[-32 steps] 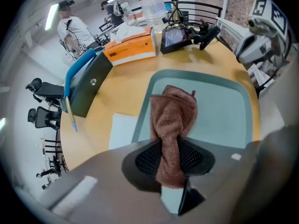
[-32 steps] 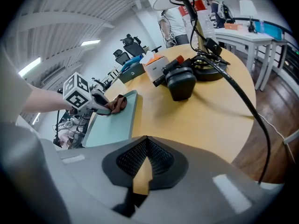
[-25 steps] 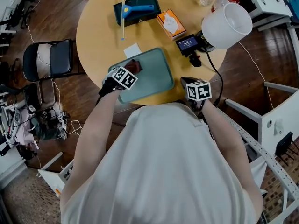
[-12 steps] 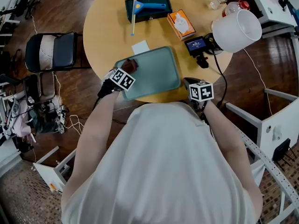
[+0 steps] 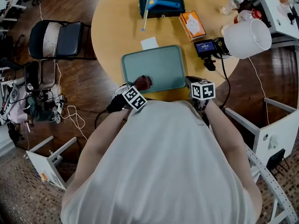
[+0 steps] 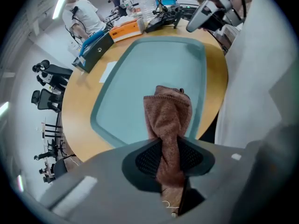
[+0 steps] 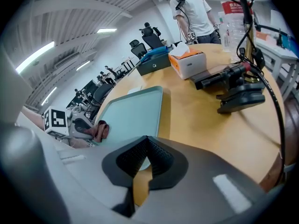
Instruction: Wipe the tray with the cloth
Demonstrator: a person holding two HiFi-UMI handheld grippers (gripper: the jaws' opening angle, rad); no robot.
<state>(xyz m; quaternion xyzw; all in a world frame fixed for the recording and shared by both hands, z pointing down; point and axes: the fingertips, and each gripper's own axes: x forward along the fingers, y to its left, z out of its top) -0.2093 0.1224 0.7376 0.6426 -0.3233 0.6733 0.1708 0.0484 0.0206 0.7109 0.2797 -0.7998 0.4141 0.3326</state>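
- The left gripper (image 6: 169,146) is closed on the reddish-brown cloth (image 6: 167,113). A bunched part of the cloth is pinched between the two pads, and the rest is pushed out in front of them.
- The cloth is pressed down on the teal tray (image 6: 140,73), close to the tray's near edge and a little left of its middle in the head view.
- The right gripper (image 7: 145,160) is held with its jaws together, and nothing is seen between them. It is kept over the desk (image 5: 117,22) edge, just beside the near right corner of the tray.
- The tray is placed flat on the round desk, near the person.
- A white paper slip (image 5: 150,43) is laid just beyond the tray's far edge.
- Farther away, a dark box (image 5: 161,4) with a blue-handled tool on it, an orange box (image 5: 192,24) and a small screen device (image 5: 205,47) are seen.
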